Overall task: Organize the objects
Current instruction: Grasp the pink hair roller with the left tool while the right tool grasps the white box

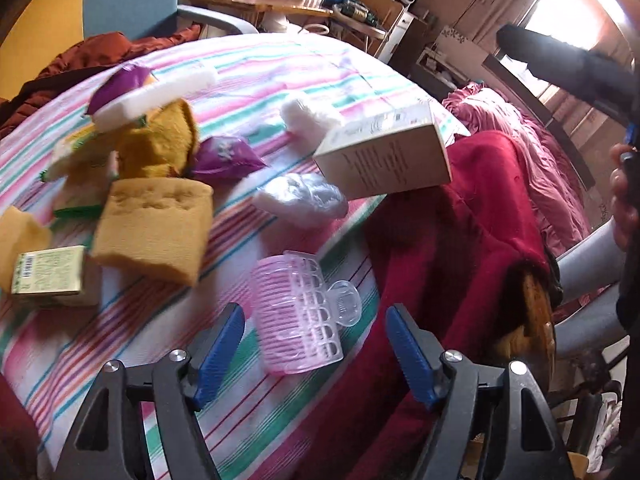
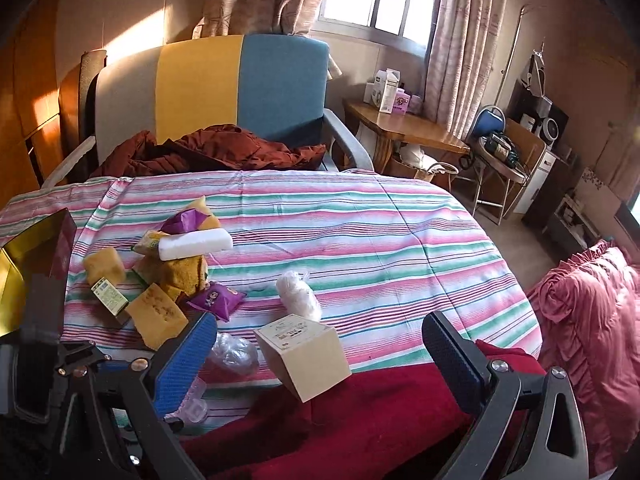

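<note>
Wide apart stand the jaws of my left gripper (image 1: 316,354), low in the left wrist frame, with nothing pressed between the blue pads. A pink plastic hair claw clip (image 1: 302,312) lies on the striped cloth of the worktop (image 1: 280,68) just above and between them, touching neither pad.

At left centre of that frame sits a heap: a tan sponge (image 1: 154,226), a mustard cloth (image 1: 160,144), a white foam block (image 1: 154,98) on top, and a purple snack packet (image 1: 226,158) at its right side. A small green-printed box (image 1: 50,276) lies at the far left edge. Right of centre a cream carton (image 1: 386,152) rests at the worktop's edge, partly over a red blanket (image 1: 460,248), with a crumpled clear plastic bag (image 1: 304,196) just beside it.

My right gripper (image 2: 320,344) also has its jaws spread and empty, at the bottom of the right wrist frame, with the cream carton (image 2: 308,354) seen between them but touched by neither. The heap lies at left centre there, and a chair with a yellow and blue back (image 2: 240,84) stands behind the worktop.
</note>
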`<state>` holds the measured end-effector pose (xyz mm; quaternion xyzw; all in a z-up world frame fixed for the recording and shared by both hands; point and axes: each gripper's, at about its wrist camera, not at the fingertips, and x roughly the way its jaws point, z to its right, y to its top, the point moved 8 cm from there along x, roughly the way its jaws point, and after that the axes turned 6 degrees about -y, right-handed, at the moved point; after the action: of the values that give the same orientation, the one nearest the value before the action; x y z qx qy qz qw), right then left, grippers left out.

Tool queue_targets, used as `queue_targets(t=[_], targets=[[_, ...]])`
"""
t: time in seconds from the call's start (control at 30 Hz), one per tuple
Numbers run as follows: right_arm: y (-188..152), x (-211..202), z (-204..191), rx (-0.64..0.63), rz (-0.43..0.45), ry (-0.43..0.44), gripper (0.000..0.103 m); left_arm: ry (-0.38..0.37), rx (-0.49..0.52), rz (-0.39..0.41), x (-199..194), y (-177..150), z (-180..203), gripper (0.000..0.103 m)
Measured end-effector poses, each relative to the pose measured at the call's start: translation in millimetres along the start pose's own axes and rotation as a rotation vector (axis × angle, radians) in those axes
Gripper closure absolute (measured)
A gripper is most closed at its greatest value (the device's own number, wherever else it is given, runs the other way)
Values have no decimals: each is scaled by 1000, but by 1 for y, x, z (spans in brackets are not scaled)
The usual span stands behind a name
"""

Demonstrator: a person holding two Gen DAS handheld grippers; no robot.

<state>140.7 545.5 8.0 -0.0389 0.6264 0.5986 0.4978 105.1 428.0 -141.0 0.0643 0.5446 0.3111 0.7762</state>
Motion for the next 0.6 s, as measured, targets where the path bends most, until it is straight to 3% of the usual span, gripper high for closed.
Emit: queue_targets(t=[0.23, 0.3, 0.43, 0.6], targets=[[-1, 14, 15, -18, -36, -17, 0, 14, -41, -29, 21, -2, -8, 30], [0, 19, 14, -51, -54, -10, 0, 16, -36, -17, 18, -2, -10, 36], [2, 33, 2, -174, -117, 40, 0, -9, -33, 5, 13, -4, -15, 38], [-1, 54, -30, -423, -230, 120, 0, -4, -23, 20, 1, -12, -23, 39]])
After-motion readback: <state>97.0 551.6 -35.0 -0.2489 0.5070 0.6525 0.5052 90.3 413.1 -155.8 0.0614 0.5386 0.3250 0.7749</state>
